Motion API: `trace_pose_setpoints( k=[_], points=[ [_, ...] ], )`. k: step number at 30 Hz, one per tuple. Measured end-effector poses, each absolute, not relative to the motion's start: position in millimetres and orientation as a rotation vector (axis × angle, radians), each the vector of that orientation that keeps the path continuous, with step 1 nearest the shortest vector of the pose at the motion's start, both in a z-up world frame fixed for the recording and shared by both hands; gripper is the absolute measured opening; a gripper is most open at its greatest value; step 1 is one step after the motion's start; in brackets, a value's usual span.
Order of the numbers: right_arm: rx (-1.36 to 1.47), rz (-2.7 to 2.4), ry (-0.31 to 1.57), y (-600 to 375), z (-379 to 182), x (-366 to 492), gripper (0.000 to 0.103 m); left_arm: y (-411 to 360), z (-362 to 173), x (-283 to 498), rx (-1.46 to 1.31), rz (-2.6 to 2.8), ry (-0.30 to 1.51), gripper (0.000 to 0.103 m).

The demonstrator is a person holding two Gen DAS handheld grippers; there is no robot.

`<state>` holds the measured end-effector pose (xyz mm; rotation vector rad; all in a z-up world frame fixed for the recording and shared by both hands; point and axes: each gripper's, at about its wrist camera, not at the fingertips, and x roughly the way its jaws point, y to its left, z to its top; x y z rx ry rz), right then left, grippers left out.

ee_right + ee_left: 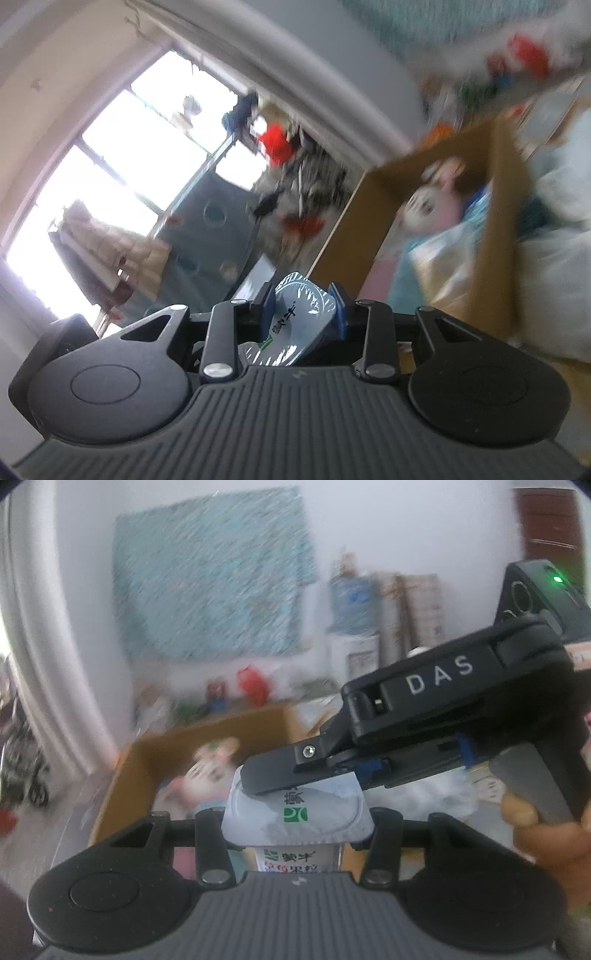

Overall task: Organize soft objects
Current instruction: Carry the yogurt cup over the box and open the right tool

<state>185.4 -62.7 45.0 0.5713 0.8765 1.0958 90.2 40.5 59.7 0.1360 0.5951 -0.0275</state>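
A cardboard box (207,734) stands just beyond both grippers with a soft doll (207,771) inside; blurred toys and paper rolls (417,616) line the wall. The left gripper (295,823) clasps a yogurt cup (295,812) by its sides, while the right gripper (258,779) pinches the foil lid's edge. "DAS" marks the right gripper; the cup carries Chinese print and a green logo.
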Motion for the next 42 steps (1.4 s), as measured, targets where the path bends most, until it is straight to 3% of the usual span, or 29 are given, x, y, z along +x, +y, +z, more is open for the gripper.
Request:
trace_pose_setpoints(
  k=[9, 15, 25, 28, 30, 32, 42],
  points=[
    [0.498, 1.062, 1.236, 39, -4, 232, 0.033, 130, 15, 122, -0.047, 0.019, 0.847, 0.048],
    [0.502, 1.045, 1.357, 73, -41, 245, 0.035, 162, -9, 141, -0.085, 0.057, 0.96, 0.049],
    [0.473, 1.034, 1.383, 101, -68, 258, 0.035, 176, -33, 144, -0.081, 0.075, 1.089, 0.056],
    [0.461, 1.006, 1.4, 103, -79, 262, 0.036, 183, -37, 146, -0.102, 0.083, 1.116, 0.063],
    [0.474, 1.004, 1.41, 103, -83, 264, 0.036, 184, -30, 143, -0.124, 0.078, 1.098, 0.08],
    [0.467, 1.009, 1.398, 105, -81, 265, 0.036, 181, -21, 138, -0.097, 0.092, 1.056, 0.085],
    [0.509, 1.035, 1.261, 80, -48, 260, 0.044, 166, 2, 116, -0.033, 0.127, 0.943, 0.09]
  ],
)
